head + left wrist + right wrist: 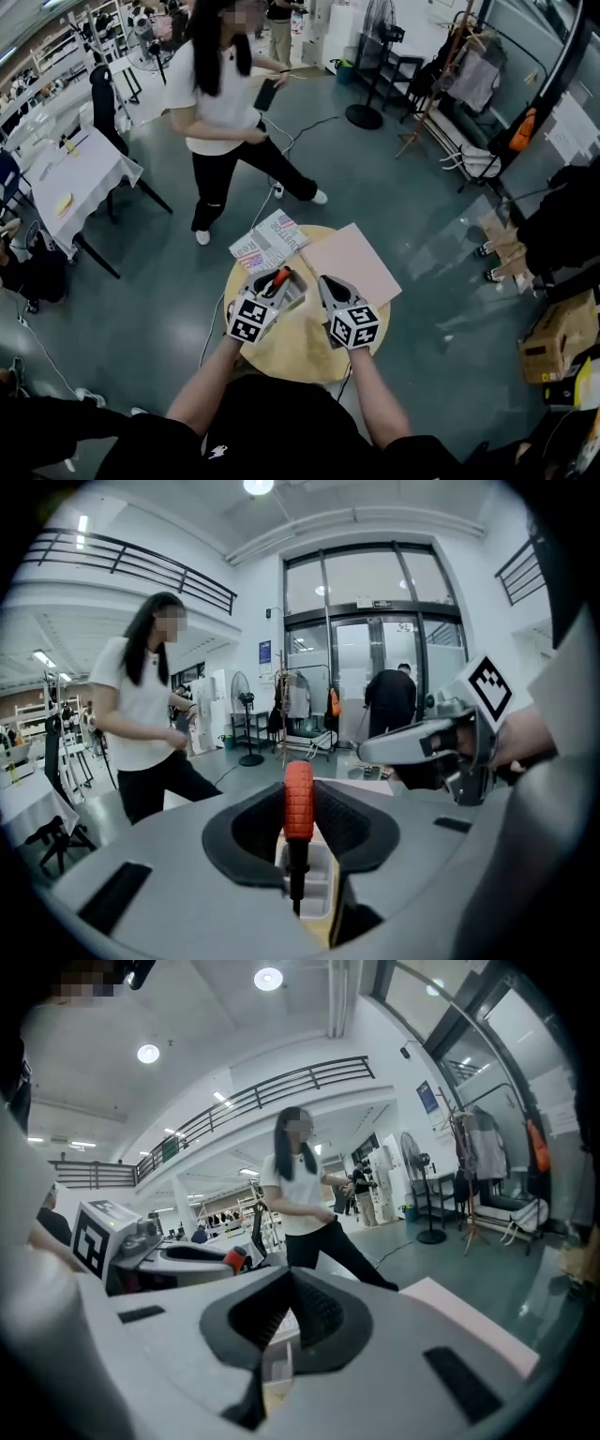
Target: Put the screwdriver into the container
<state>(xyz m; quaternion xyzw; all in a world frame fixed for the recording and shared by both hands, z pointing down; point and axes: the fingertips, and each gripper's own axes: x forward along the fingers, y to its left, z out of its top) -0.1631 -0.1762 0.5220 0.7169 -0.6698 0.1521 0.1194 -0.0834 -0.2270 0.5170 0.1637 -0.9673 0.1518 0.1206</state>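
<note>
My left gripper is shut on a screwdriver with a red ribbed handle. In the left gripper view the screwdriver stands upright between the pads, handle up and dark shaft pointing down. Right under the shaft lies a white compartmented container. My right gripper hovers just to the right of the left one, jaws closed together with nothing between them. The container also shows below its jaws. In the head view the container is hidden under the grippers.
Both grippers hang over a round wooden table. A pink board and printed sheets lie on its far side. A person stands beyond the table. A cardboard box sits on the floor at right.
</note>
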